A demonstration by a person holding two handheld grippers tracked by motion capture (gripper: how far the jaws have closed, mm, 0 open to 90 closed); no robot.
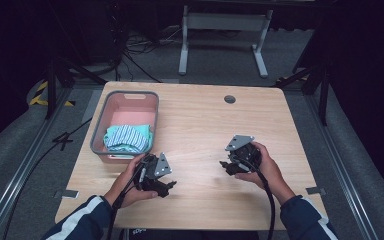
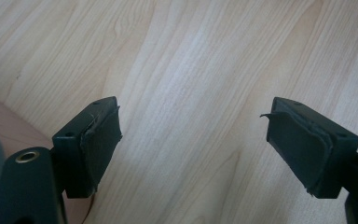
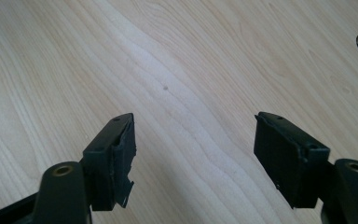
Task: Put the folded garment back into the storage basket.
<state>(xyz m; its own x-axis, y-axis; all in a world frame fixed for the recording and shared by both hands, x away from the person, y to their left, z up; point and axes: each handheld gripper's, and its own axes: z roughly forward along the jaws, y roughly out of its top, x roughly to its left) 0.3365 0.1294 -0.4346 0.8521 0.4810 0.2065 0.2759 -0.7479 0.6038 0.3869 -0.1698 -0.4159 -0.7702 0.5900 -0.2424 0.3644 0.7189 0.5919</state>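
Both the left gripper (image 1: 167, 186) and right gripper (image 1: 225, 165) gape wide and empty above the wooden table (image 1: 200, 125). Striped cloth (image 1: 127, 137) lies in the pink basket (image 1: 100, 127).

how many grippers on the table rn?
2. Left gripper near the table's front edge, beside the basket. Right gripper right of centre. Both held in hands, jaws open on bare wood.

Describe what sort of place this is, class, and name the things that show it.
Probably a recording lab or studio: a wooden table ringed by dark curtains, cables across grey carpet, and a person's hand-held tongs.
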